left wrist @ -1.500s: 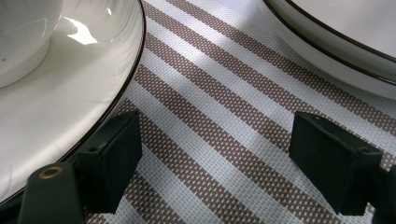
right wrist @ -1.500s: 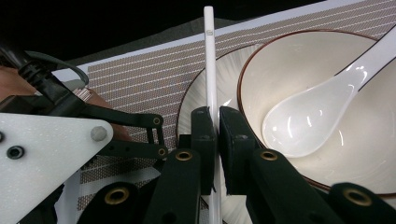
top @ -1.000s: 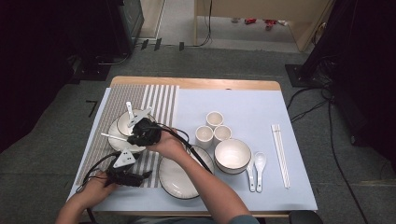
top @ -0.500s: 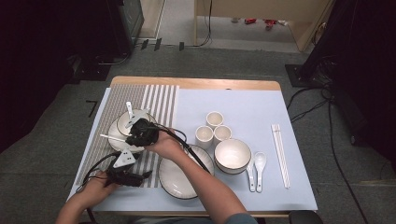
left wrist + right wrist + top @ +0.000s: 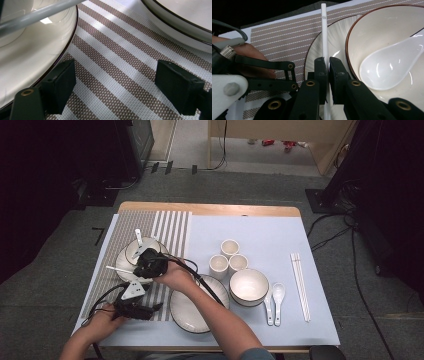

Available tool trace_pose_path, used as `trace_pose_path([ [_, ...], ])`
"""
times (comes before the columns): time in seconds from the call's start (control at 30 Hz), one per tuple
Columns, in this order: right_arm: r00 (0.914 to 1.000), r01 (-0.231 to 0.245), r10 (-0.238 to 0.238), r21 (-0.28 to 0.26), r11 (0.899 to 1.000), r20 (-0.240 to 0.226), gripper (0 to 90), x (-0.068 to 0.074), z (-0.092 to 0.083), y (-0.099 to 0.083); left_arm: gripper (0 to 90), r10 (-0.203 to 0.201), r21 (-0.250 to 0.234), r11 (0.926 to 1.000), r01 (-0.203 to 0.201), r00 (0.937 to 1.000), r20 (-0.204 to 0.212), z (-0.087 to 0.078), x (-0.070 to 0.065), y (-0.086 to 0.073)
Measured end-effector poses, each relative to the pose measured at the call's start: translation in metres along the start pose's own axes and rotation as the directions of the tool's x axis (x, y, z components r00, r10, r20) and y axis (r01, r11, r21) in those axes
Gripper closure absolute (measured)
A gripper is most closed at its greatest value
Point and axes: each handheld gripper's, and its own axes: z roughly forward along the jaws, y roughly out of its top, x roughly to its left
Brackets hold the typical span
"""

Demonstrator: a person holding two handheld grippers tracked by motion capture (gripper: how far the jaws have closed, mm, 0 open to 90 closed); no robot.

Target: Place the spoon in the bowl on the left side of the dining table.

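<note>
A white chopstick (image 5: 323, 37) sits pinched between the closed jaws of the right hand-held gripper (image 5: 326, 65), lying over the plate (image 5: 317, 53) rim beside the bowl (image 5: 384, 37) holding a spoon (image 5: 387, 65). Placing it looks unfinished. The left hand-held gripper (image 5: 117, 86) rests wide open and empty on the striped mat (image 5: 120, 62) near that plate.
</note>
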Motion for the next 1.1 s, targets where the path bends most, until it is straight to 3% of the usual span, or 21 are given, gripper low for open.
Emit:
trace_pose_path([
  [1.1,0.9999,-0.014,0.014,0.027,1.000,0.008,85.3,-0.003,0.014,-0.004,17.5,-0.002,-0.001,1.0000,0.002,1.0000,0.001,0.000,0.000,0.000],
])
